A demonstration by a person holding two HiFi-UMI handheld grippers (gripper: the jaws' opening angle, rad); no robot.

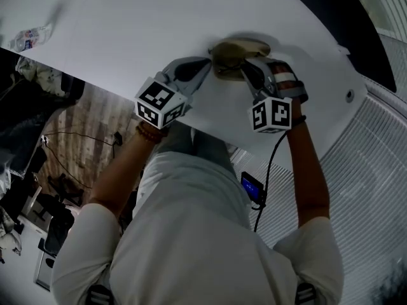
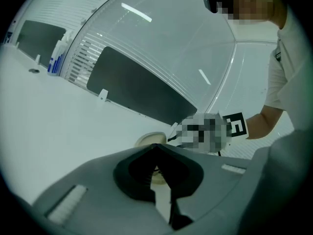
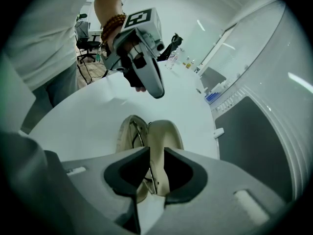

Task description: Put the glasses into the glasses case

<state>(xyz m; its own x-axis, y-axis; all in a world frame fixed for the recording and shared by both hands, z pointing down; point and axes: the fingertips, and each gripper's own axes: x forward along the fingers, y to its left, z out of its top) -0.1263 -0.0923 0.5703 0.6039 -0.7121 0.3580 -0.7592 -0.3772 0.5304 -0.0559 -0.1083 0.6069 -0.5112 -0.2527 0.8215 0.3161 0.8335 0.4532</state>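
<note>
Closing the case (image 3: 124, 131), seemingly — right claw (image 3: 156, 148) is standing apart around its lid (image 3: 164, 131), glasses (image 3: 135, 134) inside; left claw (image 2: 157, 145) is sitting together, empty. Next: pressing the lid flat.

The glasses case (image 1: 240, 51) sits on the desk (image 1: 159, 24) at your 12 o'clock, its lid (image 3: 164, 141) standing on edge. The glasses (image 3: 133, 133) lie in the case, at the lid's 9 o'clock in the right tool's view. Your left tool (image 1: 202, 68) is just beside the case at its 8 o'clock. Your right tool (image 1: 247, 68) is at its 5 o'clock, with the lid between its jaws. A plastic bottle (image 1: 28, 38) lies well apart at your 10 o'clock, near the desk's edge.
</note>
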